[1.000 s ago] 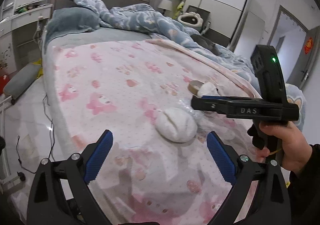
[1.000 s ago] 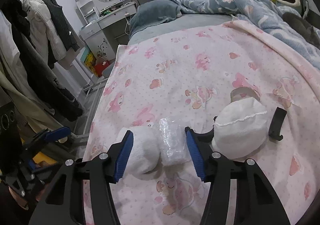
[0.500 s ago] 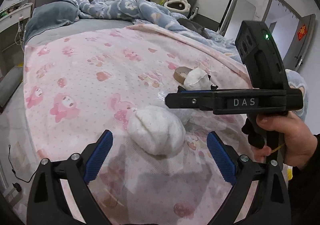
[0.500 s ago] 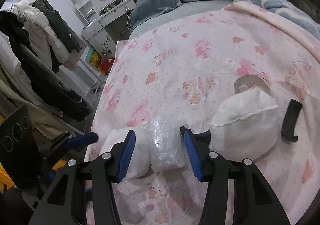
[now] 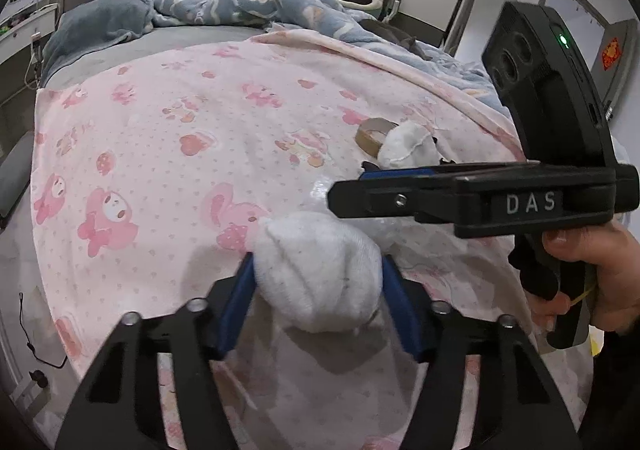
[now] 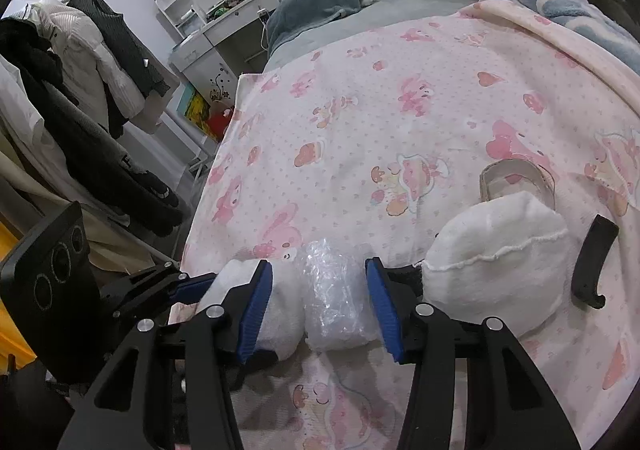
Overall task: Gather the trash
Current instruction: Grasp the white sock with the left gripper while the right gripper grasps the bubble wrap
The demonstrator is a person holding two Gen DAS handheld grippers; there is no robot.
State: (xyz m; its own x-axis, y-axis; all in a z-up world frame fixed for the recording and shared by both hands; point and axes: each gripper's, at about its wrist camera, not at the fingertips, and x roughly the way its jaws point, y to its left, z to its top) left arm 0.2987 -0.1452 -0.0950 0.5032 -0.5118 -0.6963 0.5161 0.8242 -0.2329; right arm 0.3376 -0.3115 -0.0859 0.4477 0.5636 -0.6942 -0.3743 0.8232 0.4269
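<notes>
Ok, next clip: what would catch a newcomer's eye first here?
The left claw pinching a white balled sock at the near edge of the pink cartoon-print blanket. Just beside it, the right claw straddles a crumpled clear plastic wad, not visibly closed on it. Farther right lie another white bundle and a tape ring.

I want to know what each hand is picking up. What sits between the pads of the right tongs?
In the right wrist view, a crumpled clear plastic wrap lies between the right tongs; a gap shows beside each pad.
</notes>
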